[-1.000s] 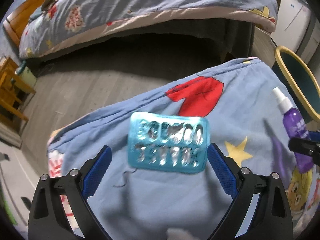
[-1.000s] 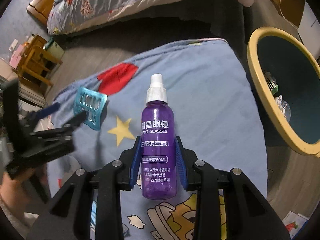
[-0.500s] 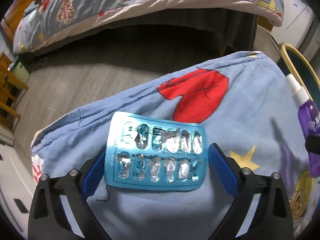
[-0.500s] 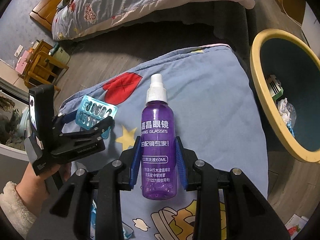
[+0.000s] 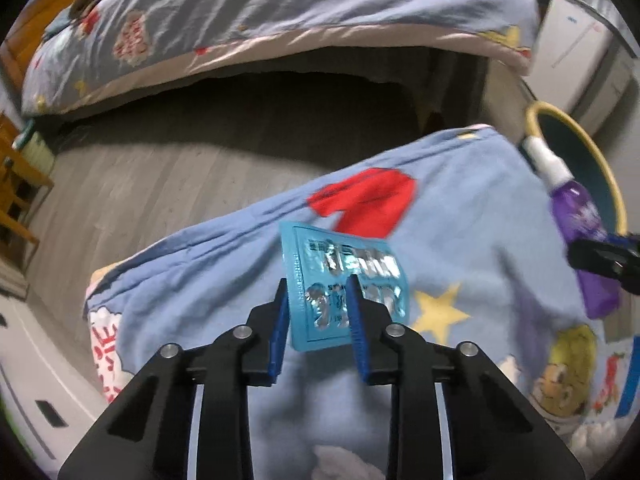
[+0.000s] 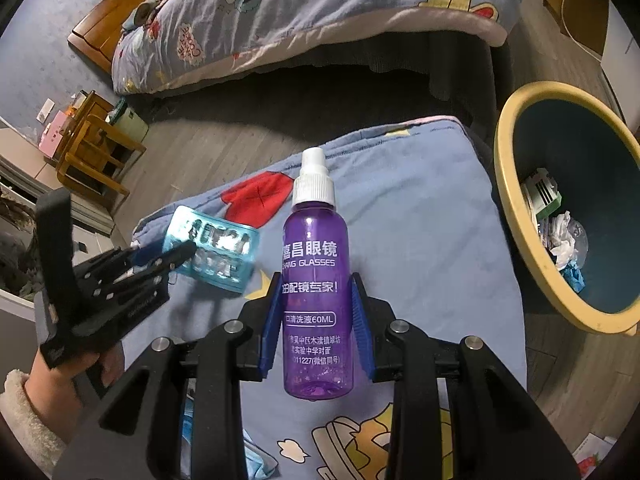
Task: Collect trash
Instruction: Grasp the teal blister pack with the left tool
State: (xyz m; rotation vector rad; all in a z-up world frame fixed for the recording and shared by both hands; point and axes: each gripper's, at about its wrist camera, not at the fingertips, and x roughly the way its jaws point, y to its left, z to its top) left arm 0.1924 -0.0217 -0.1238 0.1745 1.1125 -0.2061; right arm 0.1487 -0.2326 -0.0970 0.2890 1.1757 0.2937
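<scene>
Cartoon-print blanket [image 6: 420, 240], bed [image 6: 304, 12], wooden stool [image 6: 94, 152], grey floor [image 5: 160, 184].

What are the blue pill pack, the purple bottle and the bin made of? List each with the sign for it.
Blister pack: likely thin glossy blue plastic with foil, going by the crinkled silver patches over its pockets.
Spray bottle: probably translucent purple plastic, smooth and shiny, with an opaque white ribbed pump cap.
Trash bin: seemingly moulded plastic, with a matte yellow rim and a dark teal inside wall; I can't tell for certain.
</scene>
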